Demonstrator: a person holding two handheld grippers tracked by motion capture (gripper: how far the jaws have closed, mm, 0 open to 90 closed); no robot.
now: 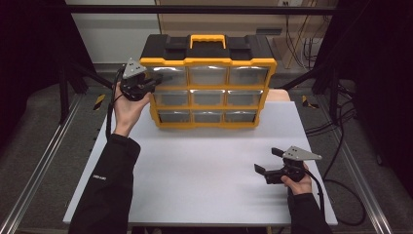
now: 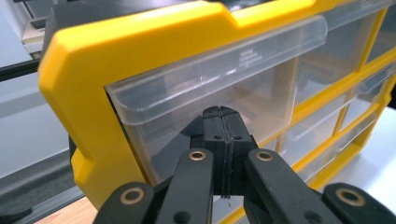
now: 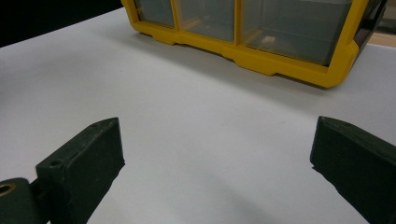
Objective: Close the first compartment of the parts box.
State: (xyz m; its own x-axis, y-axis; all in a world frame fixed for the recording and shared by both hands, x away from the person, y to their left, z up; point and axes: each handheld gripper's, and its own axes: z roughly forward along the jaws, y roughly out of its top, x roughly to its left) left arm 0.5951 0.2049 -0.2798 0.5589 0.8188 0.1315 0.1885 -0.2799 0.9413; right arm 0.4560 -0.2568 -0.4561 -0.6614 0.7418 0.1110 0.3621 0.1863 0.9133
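fingers of the left gripper point(image 2: 222, 122) are pressed together with nothing between them, tips at the clear plastic top-left drawer point(image 2: 210, 88) of the yellow-and-black nine-drawer organiser point(image 1: 208, 83) in the upper middle of the high view. closed like this they grip no lip — a pull could slip off, or a shove tip the cabinet. the right gripper point(image 1: 271, 161) waits wide open at lower right over the white table point(image 1: 204, 165).

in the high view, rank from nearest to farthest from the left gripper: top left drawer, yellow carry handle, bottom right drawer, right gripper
1. top left drawer, right at the left gripper, whose jaws are shut.
2. yellow carry handle, on top of the organizer, middle.
3. bottom right drawer, lowest row, far end.
4. right gripper, near the table's front right.
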